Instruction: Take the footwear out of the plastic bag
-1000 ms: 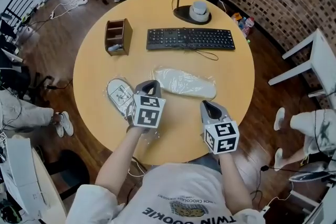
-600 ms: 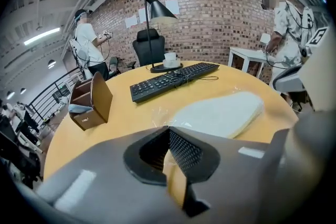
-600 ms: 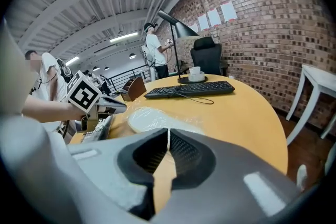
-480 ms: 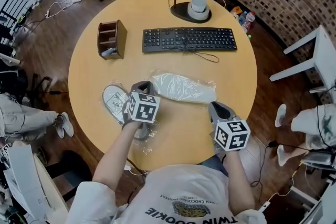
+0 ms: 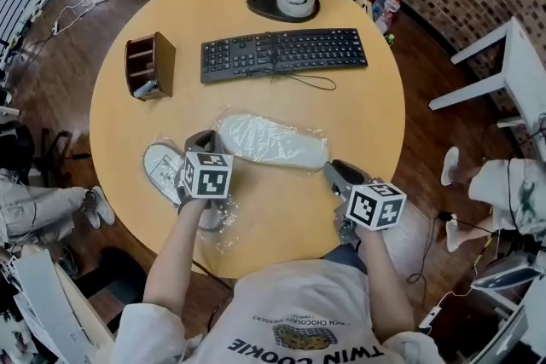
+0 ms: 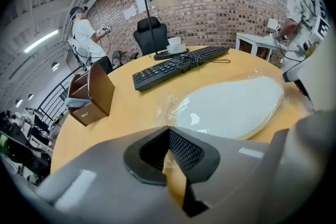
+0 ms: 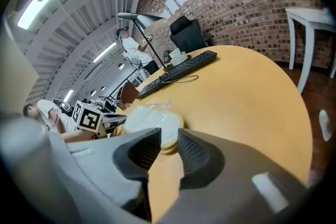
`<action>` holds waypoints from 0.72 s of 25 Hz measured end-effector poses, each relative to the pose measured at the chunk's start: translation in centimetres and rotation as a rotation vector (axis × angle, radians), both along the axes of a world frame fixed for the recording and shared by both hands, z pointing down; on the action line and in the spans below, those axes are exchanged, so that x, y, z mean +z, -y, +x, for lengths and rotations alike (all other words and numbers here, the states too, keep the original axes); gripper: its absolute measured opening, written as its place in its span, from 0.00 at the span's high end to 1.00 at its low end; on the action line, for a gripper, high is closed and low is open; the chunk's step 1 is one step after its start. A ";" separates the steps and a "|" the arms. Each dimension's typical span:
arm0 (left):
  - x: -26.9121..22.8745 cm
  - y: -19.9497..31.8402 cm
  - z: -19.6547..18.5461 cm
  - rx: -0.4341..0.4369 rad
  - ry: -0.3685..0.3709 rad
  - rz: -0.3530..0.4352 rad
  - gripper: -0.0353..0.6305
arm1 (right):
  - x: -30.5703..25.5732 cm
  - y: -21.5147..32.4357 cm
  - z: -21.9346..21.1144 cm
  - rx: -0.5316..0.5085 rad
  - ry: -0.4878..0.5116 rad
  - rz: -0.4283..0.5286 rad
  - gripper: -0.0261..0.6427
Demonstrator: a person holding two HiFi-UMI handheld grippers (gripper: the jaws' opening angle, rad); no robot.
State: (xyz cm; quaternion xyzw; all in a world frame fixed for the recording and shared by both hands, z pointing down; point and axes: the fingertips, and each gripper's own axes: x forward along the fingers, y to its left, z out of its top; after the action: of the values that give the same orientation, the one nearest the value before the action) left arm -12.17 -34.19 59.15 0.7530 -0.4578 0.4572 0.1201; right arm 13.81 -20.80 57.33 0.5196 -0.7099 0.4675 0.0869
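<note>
**Head view:** the right claw [image 5: 334, 171] has edged up to the near end of a white slipper [image 5: 271, 141], which is not yet out of its clear plastic bag [image 5: 229, 115] on the round desk [image 5: 281, 217]. The left claw [image 5: 201, 138] sits beside a second wrapped slipper [image 5: 160, 169].

**Left gripper view:** its tips meet (whether film is pinched is unclear).

**Right gripper view:** the jaws, together a second ago, are opening with nothing between them and the slipper just ahead. A grab at the bag looks likely next.

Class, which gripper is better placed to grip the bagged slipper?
Right. The right gripper, jaws opening and empty, faces the bagged slipper; the left gripper sits shut by the other slipper.
</note>
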 end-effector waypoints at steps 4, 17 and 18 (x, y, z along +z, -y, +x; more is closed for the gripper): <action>0.7 0.3 -0.6 -0.026 0.010 -0.025 0.94 | 0.4 -0.1 -0.4 -0.003 0.099 -0.035 0.77; 1.6 0.6 -0.7 -0.035 0.011 -0.100 0.94 | 2.1 0.4 -1.5 -0.012 0.309 -0.131 0.69; 1.6 0.6 -0.7 -0.031 0.013 -0.099 0.94 | 2.2 0.5 -1.7 -0.017 0.329 -0.138 0.69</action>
State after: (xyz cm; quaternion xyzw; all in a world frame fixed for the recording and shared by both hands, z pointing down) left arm -12.87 -34.79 60.79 0.7361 -0.4467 0.4822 0.1614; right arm 12.09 -21.28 59.49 0.4230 -0.6851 0.5930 0.0089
